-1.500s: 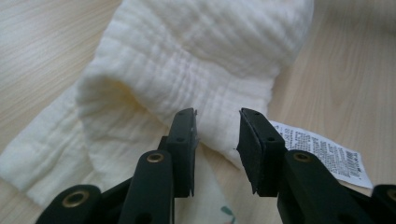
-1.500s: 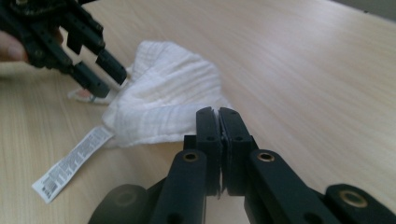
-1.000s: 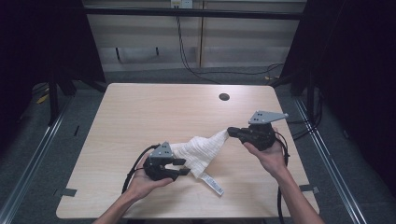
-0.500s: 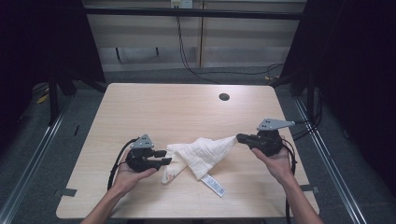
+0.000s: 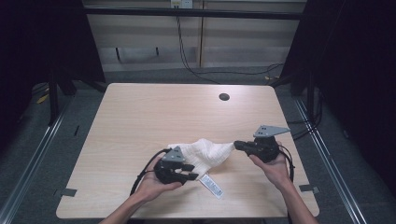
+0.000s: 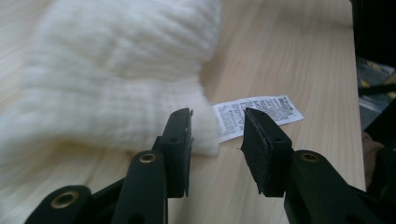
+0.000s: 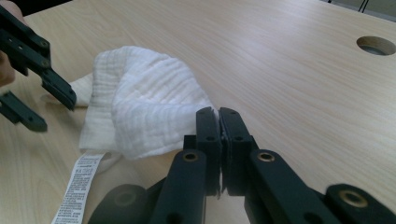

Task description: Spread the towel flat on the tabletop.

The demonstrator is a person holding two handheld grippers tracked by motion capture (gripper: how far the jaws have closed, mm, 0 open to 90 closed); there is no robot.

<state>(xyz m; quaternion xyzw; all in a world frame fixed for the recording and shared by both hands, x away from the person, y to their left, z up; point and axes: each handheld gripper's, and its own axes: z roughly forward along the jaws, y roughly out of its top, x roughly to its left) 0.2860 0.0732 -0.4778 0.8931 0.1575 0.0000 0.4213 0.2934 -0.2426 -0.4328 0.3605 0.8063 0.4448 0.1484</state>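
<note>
Both hand-held tools are matte black, the left gripper (image 5: 187, 171) and the right gripper (image 5: 237, 145) each topped by a grey three-cornered plate with small holes. Brass-coloured rivets stud the jaw arms. Black cables trail behind. Forearms are unsleeved.

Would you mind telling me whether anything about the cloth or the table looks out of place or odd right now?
Nothing looks damaged or spilled. The white cloth lies bunched rather than flat, pinched at one corner by the right gripper, and its printed care label sticks out onto the table. The left gripper stands open beside that corner.
</note>
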